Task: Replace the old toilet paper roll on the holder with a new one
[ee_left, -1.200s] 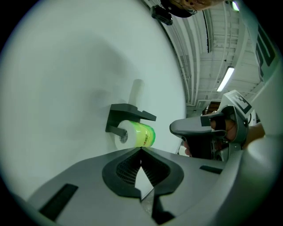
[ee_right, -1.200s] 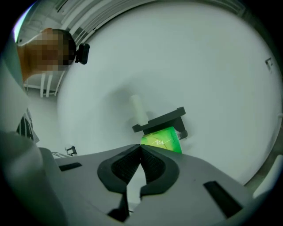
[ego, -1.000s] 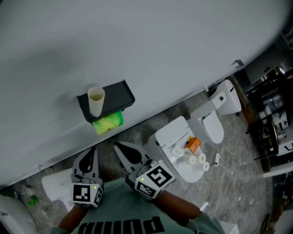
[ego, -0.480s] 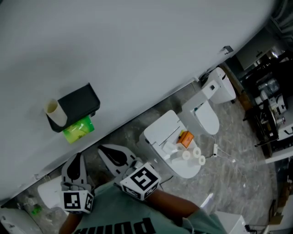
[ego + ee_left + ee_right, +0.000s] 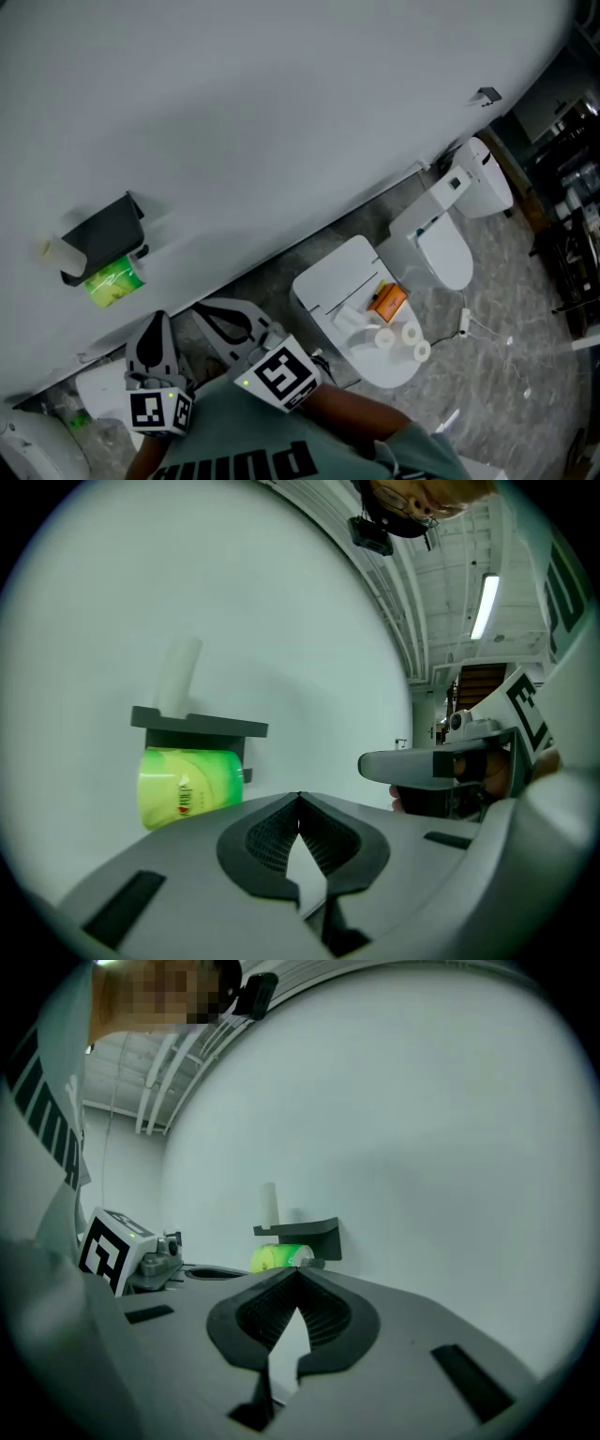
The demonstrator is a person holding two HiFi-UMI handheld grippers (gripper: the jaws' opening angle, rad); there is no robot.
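The white wall (image 5: 281, 112) fills most of your view and meets the grey marbled floor (image 5: 506, 375) along its foot. Two white toilets stand on that floor by the wall: the nearer toilet (image 5: 333, 277) is just to the right of your hands, and the farther toilet (image 5: 450, 253) is beyond it.

The dark grey holder (image 5: 101, 236) is fixed to the wall at the left of the head view, above your left hand.

Your left tongs (image 5: 300, 799) and right tongs (image 5: 298, 1274) sit side by side low in the head view, both pointing at the wall. Each pair is fully closed, tips meeting with nothing between them. Neither touches the holder, which is clearly apart from both.

A green-wrapped roll (image 5: 112, 283) with red print hangs under the holder's flat shelf. On top of that shelf, at its left end, a bare cardboard tube (image 5: 58, 251) stands upright — the left gripper view shows it best.

On the nearer toilet's closed lid lie small white rolls (image 5: 410, 333), close together. An orange packet (image 5: 387, 302) lies just beside them, nearer the tank — all of it well apart from the holder and from your tongs
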